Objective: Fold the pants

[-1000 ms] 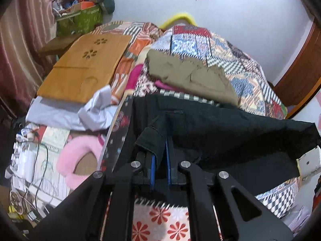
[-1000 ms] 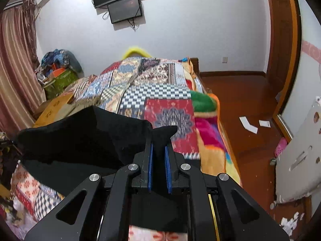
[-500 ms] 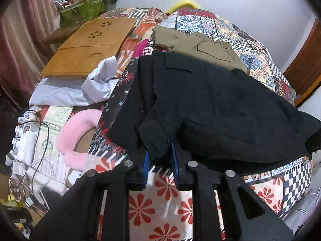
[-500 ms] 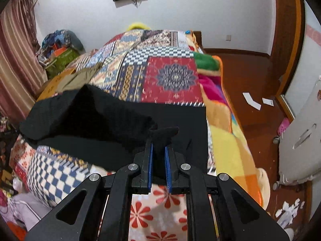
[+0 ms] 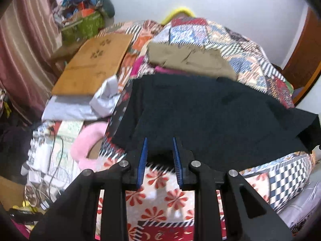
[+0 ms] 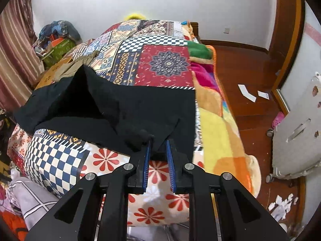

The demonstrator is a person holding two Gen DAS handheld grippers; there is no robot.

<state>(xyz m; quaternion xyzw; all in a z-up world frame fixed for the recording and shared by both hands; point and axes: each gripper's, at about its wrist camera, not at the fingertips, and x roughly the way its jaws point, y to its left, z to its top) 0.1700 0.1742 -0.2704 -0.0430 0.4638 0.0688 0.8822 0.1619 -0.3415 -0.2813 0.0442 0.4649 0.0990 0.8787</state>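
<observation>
The black pants [image 5: 210, 116] lie spread across the near end of the patchwork bed; they also show in the right wrist view [image 6: 120, 110]. My left gripper [image 5: 159, 148] is open at the pants' near edge, its blue pads apart with nothing between them. My right gripper [image 6: 157, 146] is open too, at the near edge of the pants, with a bunched fold of black cloth just left of its left pad. The right side of the pants lies flat; the left part is rumpled.
Folded khaki pants [image 5: 190, 60] lie further up the bed [image 6: 166, 60]. A wooden board [image 5: 94, 64], grey cloth [image 5: 104, 98] and a pink cushion [image 5: 88, 142] lie left of the bed. A grey suitcase [image 6: 297, 136] stands on the wooden floor at right.
Both grippers lowered the pants onto the bed and opened, letting go of the cloth. The pants now lie spread on the quilt.
</observation>
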